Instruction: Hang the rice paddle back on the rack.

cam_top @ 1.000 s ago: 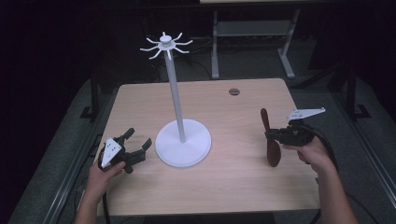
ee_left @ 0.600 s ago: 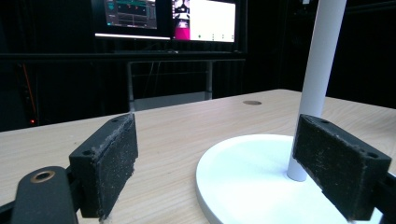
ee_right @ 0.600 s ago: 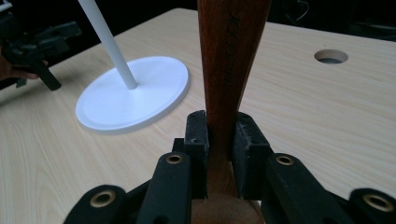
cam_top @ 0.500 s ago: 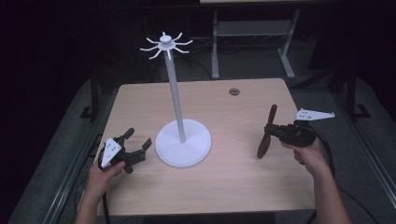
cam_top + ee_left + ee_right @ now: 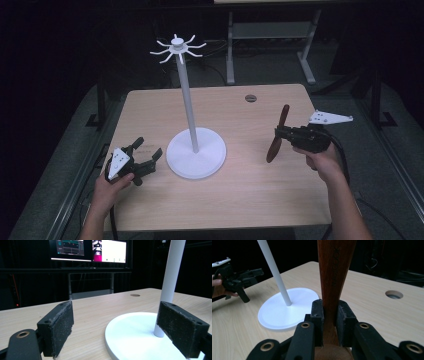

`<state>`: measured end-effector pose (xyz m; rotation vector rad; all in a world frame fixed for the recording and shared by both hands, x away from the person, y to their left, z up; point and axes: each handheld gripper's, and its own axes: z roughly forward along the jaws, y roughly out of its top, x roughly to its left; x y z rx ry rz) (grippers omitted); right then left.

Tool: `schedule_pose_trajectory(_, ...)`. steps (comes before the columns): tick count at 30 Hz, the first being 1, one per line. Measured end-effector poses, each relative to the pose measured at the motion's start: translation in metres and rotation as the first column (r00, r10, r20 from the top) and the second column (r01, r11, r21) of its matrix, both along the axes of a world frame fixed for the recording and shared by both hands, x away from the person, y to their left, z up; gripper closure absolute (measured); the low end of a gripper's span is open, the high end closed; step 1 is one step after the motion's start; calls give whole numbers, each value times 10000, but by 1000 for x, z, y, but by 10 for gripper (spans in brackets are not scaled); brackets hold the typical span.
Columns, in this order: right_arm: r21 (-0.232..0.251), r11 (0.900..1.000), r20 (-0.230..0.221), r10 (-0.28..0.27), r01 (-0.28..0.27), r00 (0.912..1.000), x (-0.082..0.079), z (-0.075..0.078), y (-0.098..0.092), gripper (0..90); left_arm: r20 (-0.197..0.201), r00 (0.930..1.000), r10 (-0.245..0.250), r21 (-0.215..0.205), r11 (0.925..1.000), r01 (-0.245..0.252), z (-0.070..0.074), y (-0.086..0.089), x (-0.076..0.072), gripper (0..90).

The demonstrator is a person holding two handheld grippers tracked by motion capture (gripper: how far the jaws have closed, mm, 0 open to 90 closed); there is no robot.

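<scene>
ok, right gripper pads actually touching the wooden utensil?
Touching. In the right gripper view both pads of the right gripper press against the wooden utensil, with no gap on either side.

Count on inspection: one desk (image 5: 240, 200); one white stand (image 5: 195, 157); one brown wooden piece (image 5: 277, 134); two claws, left (image 5: 146, 161) and right (image 5: 280, 134); two hands; two lit monitors (image 5: 71, 250) behind; one hole (image 5: 250, 98) in the desk.
</scene>
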<state>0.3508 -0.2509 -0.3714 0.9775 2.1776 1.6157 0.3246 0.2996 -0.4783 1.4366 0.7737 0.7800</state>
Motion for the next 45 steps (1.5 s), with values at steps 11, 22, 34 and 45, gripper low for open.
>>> schedule_pose_trajectory(11,-47,9995,329,300,-298,9990,6,17,21,773,6,10000,-4,-30,10000,4,0,-1,0,134)
schedule_pose_trajectory(22,-84,9974,601,718,-714,9956,10,32,40,773,59,10000,-4,-21,10000,4,0,0,1,134)
schedule_pose_trajectory(34,26,9928,1003,1192,-1201,9878,15,55,61,774,49,10000,-16,3,10000,16,0,0,0,134)
schedule_pose_trajectory(45,-21,9861,1257,1651,-1661,9782,17,76,82,774,63,10000,-17,-20,10000,17,0,-1,1,134)
